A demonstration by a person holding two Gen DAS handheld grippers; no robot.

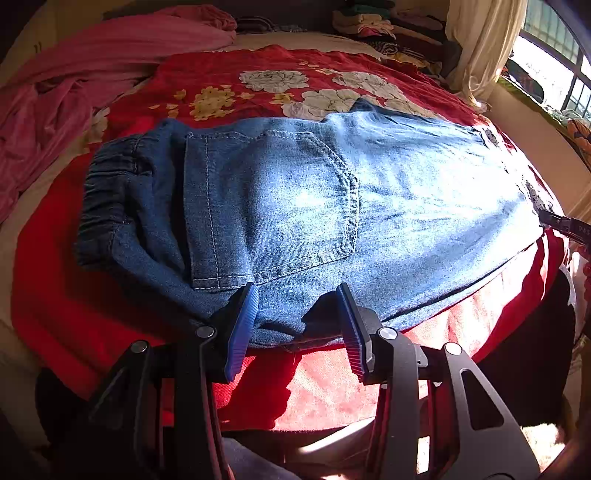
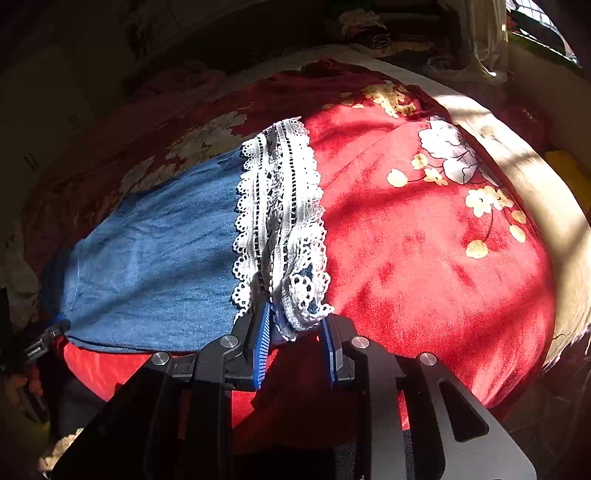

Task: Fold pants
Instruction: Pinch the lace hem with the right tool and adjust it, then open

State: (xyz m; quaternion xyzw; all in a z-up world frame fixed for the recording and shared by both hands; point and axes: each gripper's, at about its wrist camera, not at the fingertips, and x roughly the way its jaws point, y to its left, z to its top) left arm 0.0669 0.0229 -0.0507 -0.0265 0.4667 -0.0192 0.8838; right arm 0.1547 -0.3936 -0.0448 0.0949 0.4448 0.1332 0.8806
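Blue denim pants (image 1: 295,206) lie flat across the red floral blanket, elastic waistband (image 1: 107,199) at the left and back pocket facing up. In the right wrist view the pant leg (image 2: 155,254) ends in a white lace hem (image 2: 280,225). My left gripper (image 1: 297,295) is open, its blue pads on either side of the pants' near edge by the pocket. My right gripper (image 2: 295,321) is open around the near corner of the lace hem, which hangs between the pads. The right gripper's tip also shows in the left wrist view (image 1: 565,225).
The red floral blanket (image 1: 229,92) covers a bed. A pink sheet (image 1: 74,85) is bunched at the far left. Piled clothes (image 1: 380,26) and a cream curtain (image 1: 480,40) stand at the back right by a window. The bed's near edge (image 1: 332,406) drops off below the grippers.
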